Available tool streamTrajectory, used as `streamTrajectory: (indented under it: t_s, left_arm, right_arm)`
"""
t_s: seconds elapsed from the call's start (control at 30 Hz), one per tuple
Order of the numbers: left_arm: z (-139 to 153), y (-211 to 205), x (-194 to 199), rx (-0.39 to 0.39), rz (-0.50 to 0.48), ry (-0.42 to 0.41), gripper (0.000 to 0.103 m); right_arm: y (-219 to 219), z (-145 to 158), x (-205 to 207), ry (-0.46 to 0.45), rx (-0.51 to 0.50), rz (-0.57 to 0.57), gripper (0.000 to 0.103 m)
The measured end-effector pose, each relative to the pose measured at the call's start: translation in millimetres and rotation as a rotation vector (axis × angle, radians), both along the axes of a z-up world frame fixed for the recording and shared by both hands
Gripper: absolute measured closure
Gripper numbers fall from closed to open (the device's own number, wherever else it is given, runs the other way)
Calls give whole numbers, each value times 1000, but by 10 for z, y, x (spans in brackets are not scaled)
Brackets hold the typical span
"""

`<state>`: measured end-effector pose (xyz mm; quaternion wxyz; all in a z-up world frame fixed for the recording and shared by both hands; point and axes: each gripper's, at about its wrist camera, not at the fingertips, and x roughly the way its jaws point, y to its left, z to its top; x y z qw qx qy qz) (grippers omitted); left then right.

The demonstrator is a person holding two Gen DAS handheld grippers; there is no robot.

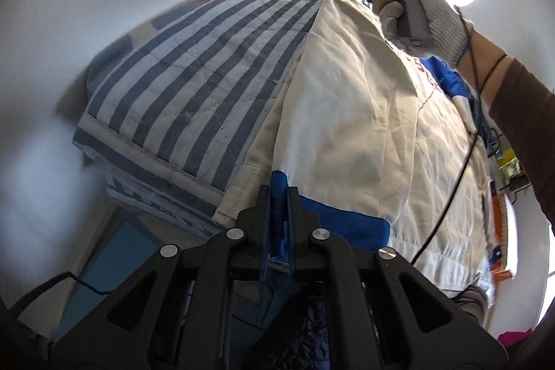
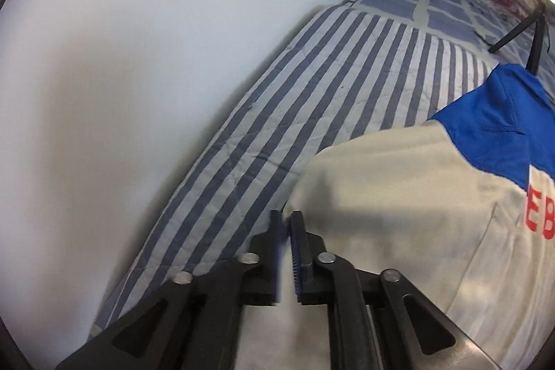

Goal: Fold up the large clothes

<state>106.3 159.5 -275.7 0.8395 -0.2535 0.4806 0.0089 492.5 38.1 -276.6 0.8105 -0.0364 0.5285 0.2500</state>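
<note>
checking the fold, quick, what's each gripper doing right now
left gripper: closed on the garment's blue part.
right gripper: slightly open at the cream garment's edge; a grip cannot be told.

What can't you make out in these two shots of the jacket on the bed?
- Red lettering on the cream and blue jacket: right wrist view, cut off by the frame edge; left wrist view, covered by the gloved hand.
- Right claw: blurred; whether its pads press the hem is unclear.
- Jacket's lower part: left wrist view, hidden behind the left claw.
</note>
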Motion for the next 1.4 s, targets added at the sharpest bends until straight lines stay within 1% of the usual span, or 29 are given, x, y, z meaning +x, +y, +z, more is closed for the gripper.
streamTrajectory:
  t_s: [0.03,0.07,0.13,0.17,0.23,0.3,0.4,0.47,0.53,0.6,0.63,0.67,0.7,0.77,0.8,0.83,0.87,0.9,0.93,0.97,1.0,1.03,1.1,1.2,1.3,1.37,1.4]
  left_arm:
    - [23,-8,-8,12,-2,-8,90]
    - [54,-4,-26,24,3,-18,90]
    - [147,1,-67,62,15,-49,90]
    - [202,-1,-86,81,18,-71,90]
    - [269,10,-117,93,13,-100,90]
    - [266,17,-84,64,6,-98,90]
    - [207,-7,-6,29,-15,-73,90]
    - [177,-56,30,28,-21,-57,90]
    - [130,-102,72,22,-30,-35,90]
    - [74,-110,85,7,-33,-14,90]
    - [52,-108,92,1,-32,-5,90]
    - [42,-105,92,-1,-30,-1,90]
    - [47,-106,93,-4,-29,-1,90]
    - [72,-78,69,-26,-21,-9,90]
    - [93,-39,54,-46,-8,-18,87]
    - [97,3,53,-61,1,-24,81]
    - [103,46,49,-78,13,-29,77]
    - [109,86,51,-97,24,-33,72]
    - [111,113,53,-111,31,-35,69]
    - [112,153,49,-119,37,-37,67]
    - [118,173,51,-124,42,-37,63]
    - [121,195,55,-128,46,-36,60]
    - [105,254,52,-160,58,-27,60]
    - [31,369,54,-241,87,-6,60]
    - [4,412,72,-228,91,11,60]
    - [-10,411,76,-225,80,18,60]
    - [-24,404,96,-218,76,26,60]
  right_arm:
    - [-91,66,-41,-17,31,-1,76]
    - [-204,150,-99,-50,41,0,76]
    - [-431,270,-189,-117,35,3,76]
    - [-597,319,-223,-159,13,-23,76]
    - [-859,337,-202,-198,-18,-72,77]
    - [-1080,279,-120,-203,-39,-125,78]
    - [-1278,105,-1,-155,2,-182,80]
    - [-1267,-3,56,-143,5,-177,80]
    - [-1199,-172,46,-126,-9,-147,80]
    - [-1074,-369,36,-130,-77,-113,80]
    - [-1016,-464,33,-143,-124,-98,80]
    - [-995,-489,21,-171,-146,-88,80]
    - [-984,-479,17,-184,-155,-88,80]
    - [-1035,-408,32,-151,-138,-108,80]
    - [-1070,-332,-23,-152,-112,-104,80]
    - [-1100,-250,-88,-159,-80,-85,80]
    - [-1119,-156,-214,-161,-46,-45,80]
    - [-1126,-115,-312,-159,-33,-12,80]
    - [-1121,-80,-445,-151,-28,24,80]
    - [-1114,-77,-539,-141,-31,48,80]
    - [-1109,-105,-648,-126,-33,61,80]
    - [-1113,-150,-719,-108,-32,62,80]
    - [-1118,-264,-828,-83,-31,49,80]
    - [-1082,-459,-901,-65,-59,44,80]
    - [-1010,-541,-956,-127,-118,76,80]
    - [-981,-485,-996,-125,-149,93,80]
    - [-1004,-435,-1036,-113,-136,92,80]
